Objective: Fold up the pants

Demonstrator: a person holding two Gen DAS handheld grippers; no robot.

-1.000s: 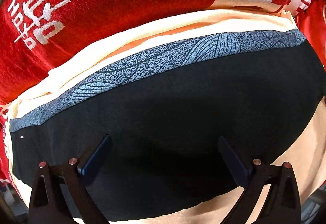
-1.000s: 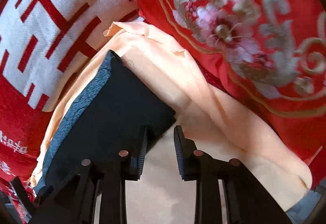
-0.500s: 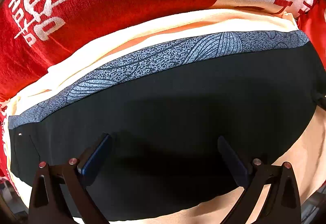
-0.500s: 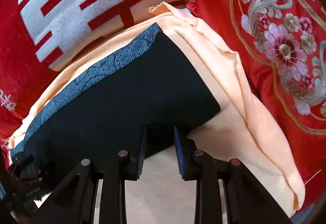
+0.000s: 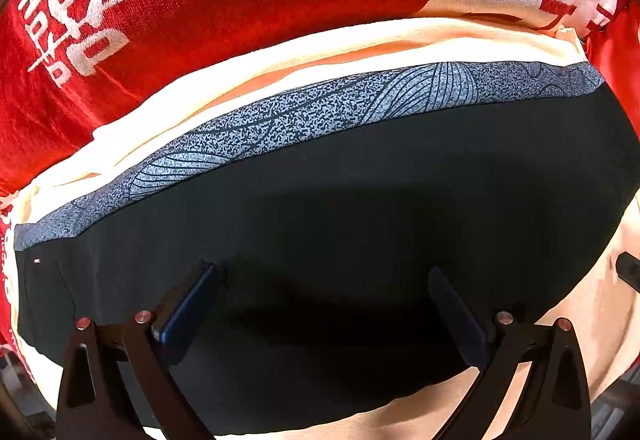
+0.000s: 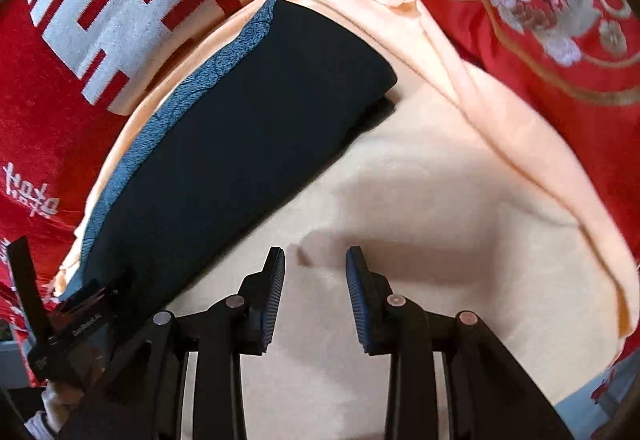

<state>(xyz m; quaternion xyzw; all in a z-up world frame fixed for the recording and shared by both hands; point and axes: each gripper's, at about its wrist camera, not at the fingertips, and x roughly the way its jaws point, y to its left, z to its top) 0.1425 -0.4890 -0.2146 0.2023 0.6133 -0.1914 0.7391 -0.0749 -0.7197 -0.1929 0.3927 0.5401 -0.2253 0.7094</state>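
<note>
My left gripper is hovering wide open over the folded pants; their long axis is running across it. My right gripper, part-open and empty, is sitting off their near edge, over the cloth.

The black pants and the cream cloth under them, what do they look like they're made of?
The black pants look like a smooth, matte stretch knit, possibly synthetic: no visible weave, flat folded edges, and a speckled grey printed band along one side. The cream cloth looks like soft, slightly fuzzy cotton or fleece, with dull, low-sheen folds. Neither fibre is certain.
</note>
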